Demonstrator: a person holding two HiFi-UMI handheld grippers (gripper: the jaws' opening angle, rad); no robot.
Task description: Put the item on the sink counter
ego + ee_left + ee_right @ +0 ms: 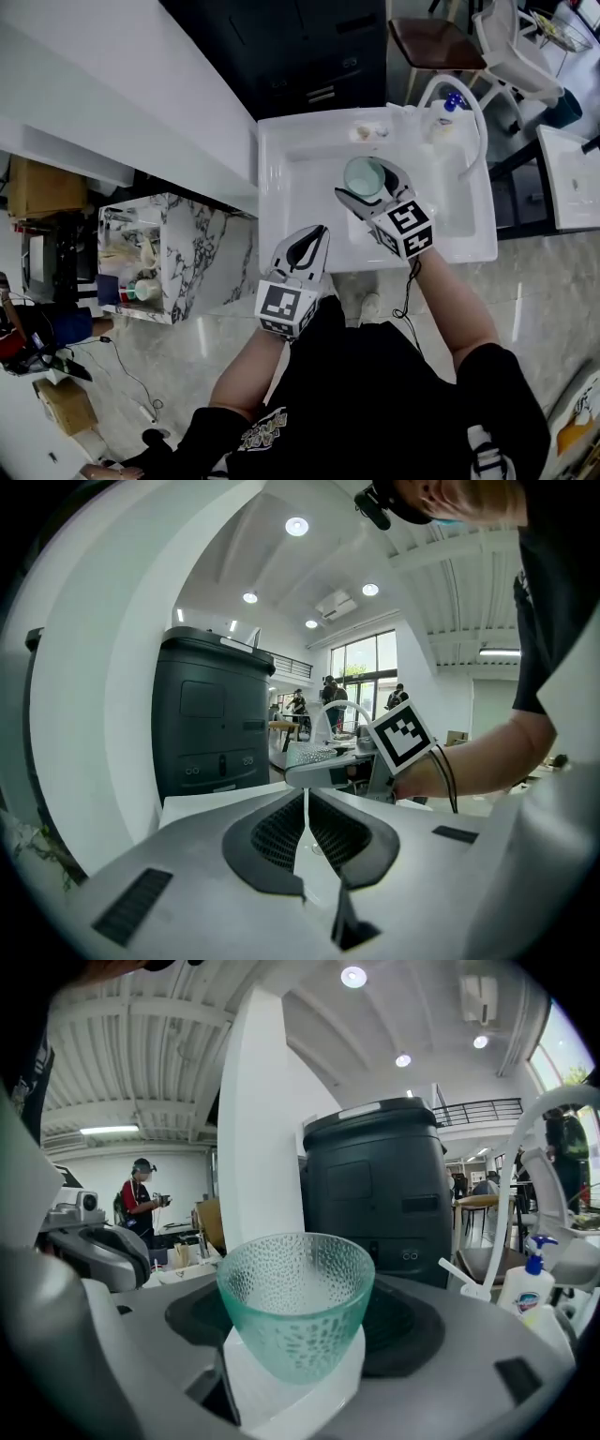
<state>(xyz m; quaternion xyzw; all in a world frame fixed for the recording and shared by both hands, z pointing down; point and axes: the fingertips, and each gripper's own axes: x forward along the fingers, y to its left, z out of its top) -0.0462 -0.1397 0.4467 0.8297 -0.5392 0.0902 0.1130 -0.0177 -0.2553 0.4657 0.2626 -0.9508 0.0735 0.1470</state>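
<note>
Right gripper view: dimpled green cup [292, 1288] gripped in right tongs [298, 1330]; left gripper view: left tongs [305, 832] together, empty.

Two grippers: left gripper [317, 233], right gripper [367, 183]. One glass cup [295, 1312], one sink [270, 169], one pump bottle [527, 1290].

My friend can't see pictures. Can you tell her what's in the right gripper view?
A bumpy green glass cup stands upright, held between the jaws of the right gripper. Behind it are a white pillar and a big dark cabinet. A white pump bottle with a blue top is at the right.
</note>
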